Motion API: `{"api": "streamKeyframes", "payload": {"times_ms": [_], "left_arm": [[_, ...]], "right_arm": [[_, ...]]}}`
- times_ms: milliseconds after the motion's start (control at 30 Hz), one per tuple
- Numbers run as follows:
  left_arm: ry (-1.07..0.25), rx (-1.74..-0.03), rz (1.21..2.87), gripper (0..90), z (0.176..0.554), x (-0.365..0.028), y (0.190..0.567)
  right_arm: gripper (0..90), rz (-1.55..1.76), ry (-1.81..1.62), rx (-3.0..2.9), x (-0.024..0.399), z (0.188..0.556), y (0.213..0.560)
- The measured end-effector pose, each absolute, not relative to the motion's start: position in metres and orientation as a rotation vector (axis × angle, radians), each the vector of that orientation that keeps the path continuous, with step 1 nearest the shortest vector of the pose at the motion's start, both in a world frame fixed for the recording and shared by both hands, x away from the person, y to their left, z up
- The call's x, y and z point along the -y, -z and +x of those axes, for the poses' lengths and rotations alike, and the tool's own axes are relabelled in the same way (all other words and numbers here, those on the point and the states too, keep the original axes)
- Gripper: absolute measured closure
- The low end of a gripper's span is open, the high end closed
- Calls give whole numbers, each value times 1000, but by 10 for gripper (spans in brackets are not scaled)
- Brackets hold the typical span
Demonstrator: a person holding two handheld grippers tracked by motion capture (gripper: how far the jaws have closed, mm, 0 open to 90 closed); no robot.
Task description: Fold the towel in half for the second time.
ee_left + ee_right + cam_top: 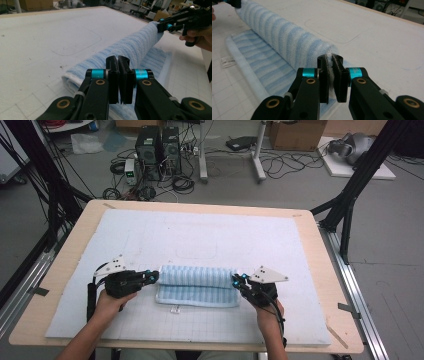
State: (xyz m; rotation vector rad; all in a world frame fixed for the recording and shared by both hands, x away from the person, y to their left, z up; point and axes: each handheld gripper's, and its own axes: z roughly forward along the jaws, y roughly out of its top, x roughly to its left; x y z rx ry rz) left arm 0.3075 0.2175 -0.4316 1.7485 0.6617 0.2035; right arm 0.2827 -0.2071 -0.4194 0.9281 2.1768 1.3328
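Striped blue towel [196, 281] lies rolled between both tools, ends pinched.

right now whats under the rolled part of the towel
Under the roll lies the towel's own flat, unrolled part, sticking out toward the person with a small tag. That rests on the white mat. What is inside the roll is covered.

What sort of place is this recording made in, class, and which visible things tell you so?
Probably a robotics lab or workshop: computer towers and tangled cables on the floor, a black frame around the table, cardboard boxes behind.
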Motion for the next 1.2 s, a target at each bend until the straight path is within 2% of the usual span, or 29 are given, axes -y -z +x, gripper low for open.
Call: {"api": "streamKeyframes", "payload": {"times_ms": [400,633,667,733,767,867,1033,1200], "left_arm": [[-138,-648,1775,866,293,-221,445],[-101,-605,1787,861,285,-222,444],[-96,-597,1781,851,285,-223,443],[-95,-595,1744,717,286,-226,438],[-109,-594,1732,672,287,-228,435],[-148,-613,1697,633,291,-232,426],[-178,-654,1707,625,300,-223,427],[-176,-694,1788,629,304,-208,438]], "right_arm": [[843,915,-1314,-2204,207,264,432],[789,927,-1295,-2206,212,253,435],[763,929,-1290,-2206,213,252,435],[632,959,-1299,-2191,217,251,433],[610,980,-1318,-2182,219,250,431],[550,1009,-1362,-2115,225,251,424],[563,992,-1389,-2075,218,258,413],[594,959,-1230,-2206,195,270,425]]}}
